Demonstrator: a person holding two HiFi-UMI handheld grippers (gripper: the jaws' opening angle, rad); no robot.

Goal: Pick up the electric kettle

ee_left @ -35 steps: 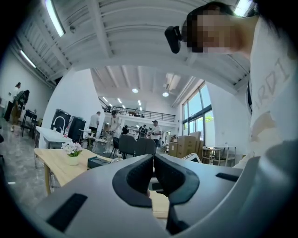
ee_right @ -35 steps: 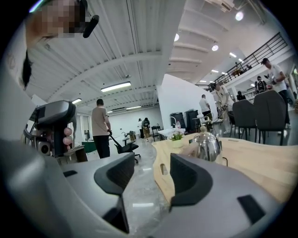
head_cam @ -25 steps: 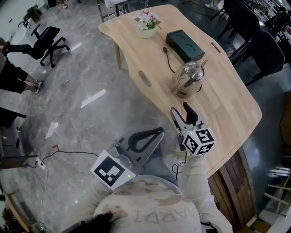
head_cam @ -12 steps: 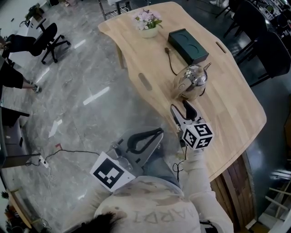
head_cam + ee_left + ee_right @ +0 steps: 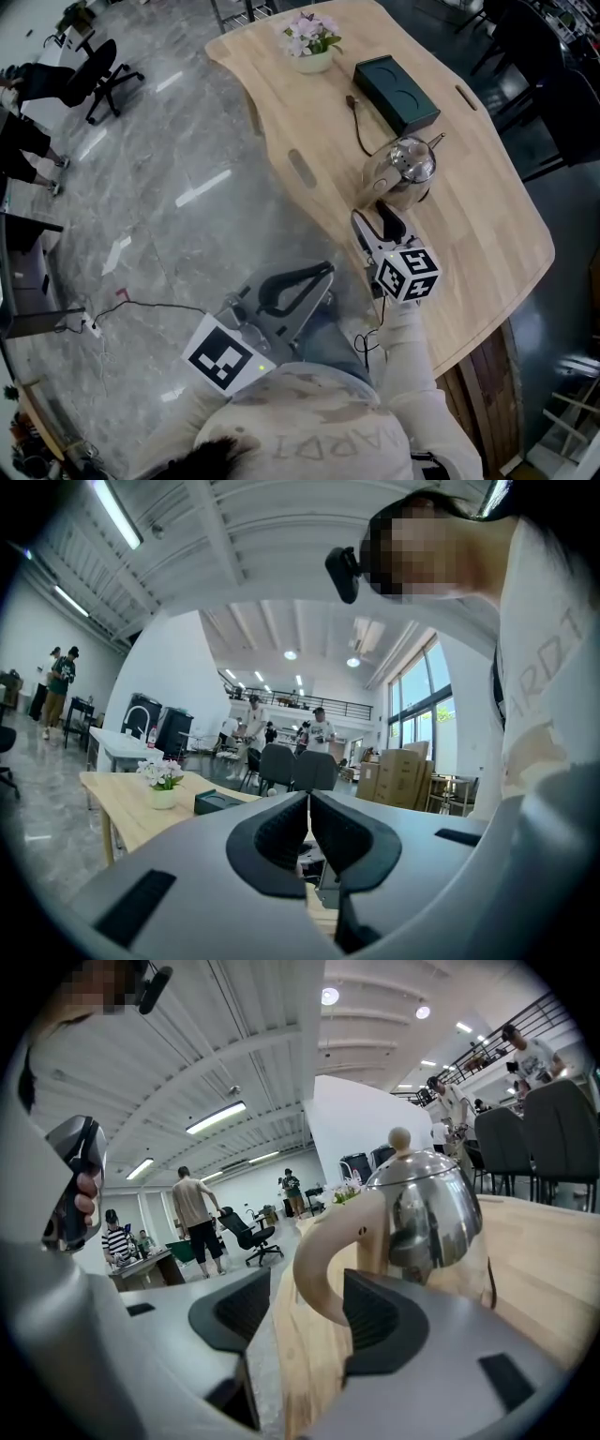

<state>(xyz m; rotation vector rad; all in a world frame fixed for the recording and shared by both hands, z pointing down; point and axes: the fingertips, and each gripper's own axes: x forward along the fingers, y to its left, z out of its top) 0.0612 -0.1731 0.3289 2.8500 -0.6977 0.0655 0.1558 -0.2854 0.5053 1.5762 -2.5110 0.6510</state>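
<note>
Nearest you, the left tongs (image 5: 323,271) hang over the grey floor (image 5: 187,197), at eight o'clock from your other hand. Their pads are pressed together on nothing. A thin wire (image 5: 141,307) lies on the floor at nine o'clock from them.

The right tongs (image 5: 375,223) sit over the near edge of the table (image 5: 487,234) and are spread wide. The pale curved handle (image 5: 323,1251) of the electric kettle (image 5: 403,167) stands between them. It is close against your right-hand pad and well clear of the left one. You cannot tell whether it touches.

The kettle itself stands upright on the table at one o'clock from those tongs. A dark cord (image 5: 359,127) curls on its far side, at eleven o'clock, apart from the handle. It runs toward a dark green box (image 5: 397,92) at twelve o'clock. Past that, a pot of flowers (image 5: 312,45) stands at the table's far end, at eleven o'clock. An office chair (image 5: 101,66) stands far off on the floor at ten o'clock.

From above, your right tongs cover the handle and the kettle's near base. Along the tongs, the right pad cuts off its bottom. Where the cord ends cannot be made out.
</note>
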